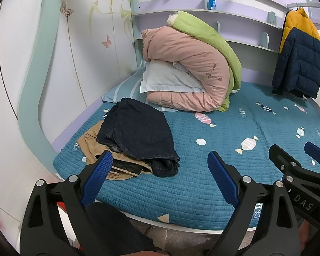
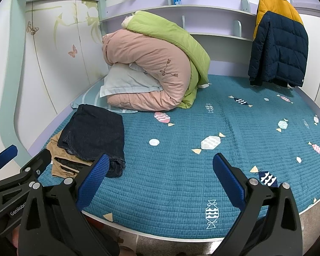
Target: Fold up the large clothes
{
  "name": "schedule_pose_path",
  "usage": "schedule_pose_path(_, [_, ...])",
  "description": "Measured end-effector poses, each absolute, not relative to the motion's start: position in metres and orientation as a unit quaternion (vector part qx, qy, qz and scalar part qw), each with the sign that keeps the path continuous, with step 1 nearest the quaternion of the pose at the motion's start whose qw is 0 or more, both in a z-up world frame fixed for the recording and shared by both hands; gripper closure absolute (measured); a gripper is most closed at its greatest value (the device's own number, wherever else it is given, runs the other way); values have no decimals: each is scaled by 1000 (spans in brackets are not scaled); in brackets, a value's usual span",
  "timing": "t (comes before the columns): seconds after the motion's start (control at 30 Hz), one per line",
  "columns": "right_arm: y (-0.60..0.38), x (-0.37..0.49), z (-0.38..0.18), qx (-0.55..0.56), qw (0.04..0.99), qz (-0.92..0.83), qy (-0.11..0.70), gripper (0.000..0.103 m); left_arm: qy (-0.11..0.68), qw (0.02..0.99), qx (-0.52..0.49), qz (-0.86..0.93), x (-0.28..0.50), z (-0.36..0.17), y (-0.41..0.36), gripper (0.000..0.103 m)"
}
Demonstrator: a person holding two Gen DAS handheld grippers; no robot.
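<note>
While both the left gripper (image 1: 160, 179) and right gripper (image 2: 161, 183) are held wide and empty, the puffer jacket (image 2: 279, 42) is seen hanging beyond the bed (image 2: 181, 192). It is judged light, soft and slippery, best taken at the shoulders.

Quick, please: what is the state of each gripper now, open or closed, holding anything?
Left gripper: open, holding nothing.
Right gripper: open, holding nothing.

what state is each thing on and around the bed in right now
left claw: open, empty
right claw: open, empty
dark jeans: folded, on top of tan garment
tan garment: roughly folded, under jeans
pink duvet: rolled over white pillow
green blanket: draped on duvet
puffer jacket: hanging
</note>
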State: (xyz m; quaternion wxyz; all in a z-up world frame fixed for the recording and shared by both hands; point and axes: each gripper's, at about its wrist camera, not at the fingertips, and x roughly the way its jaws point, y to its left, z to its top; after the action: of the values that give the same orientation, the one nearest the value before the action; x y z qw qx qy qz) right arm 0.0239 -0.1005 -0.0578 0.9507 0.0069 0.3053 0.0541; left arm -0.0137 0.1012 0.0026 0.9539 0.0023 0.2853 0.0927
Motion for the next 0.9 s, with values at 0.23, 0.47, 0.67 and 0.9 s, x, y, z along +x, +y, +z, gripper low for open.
schedule_pose_path(0.23, [-102, 23, -57, 6, 950, 53, 307, 9, 287, 954, 1, 90, -14, 3, 102, 12])
schedule_pose_path(0.47, [-102, 23, -57, 7, 950, 53, 308, 9, 287, 954, 2, 89, -14, 3, 101, 12])
schedule_pose_path(0.67, [-101, 23, -57, 6, 950, 52, 308, 9, 287, 954, 2, 90, -13, 4, 102, 12])
schedule_pose_path(0.9, [-101, 22, -58, 5, 950, 52, 308, 9, 287, 954, 2, 89, -13, 4, 103, 12])
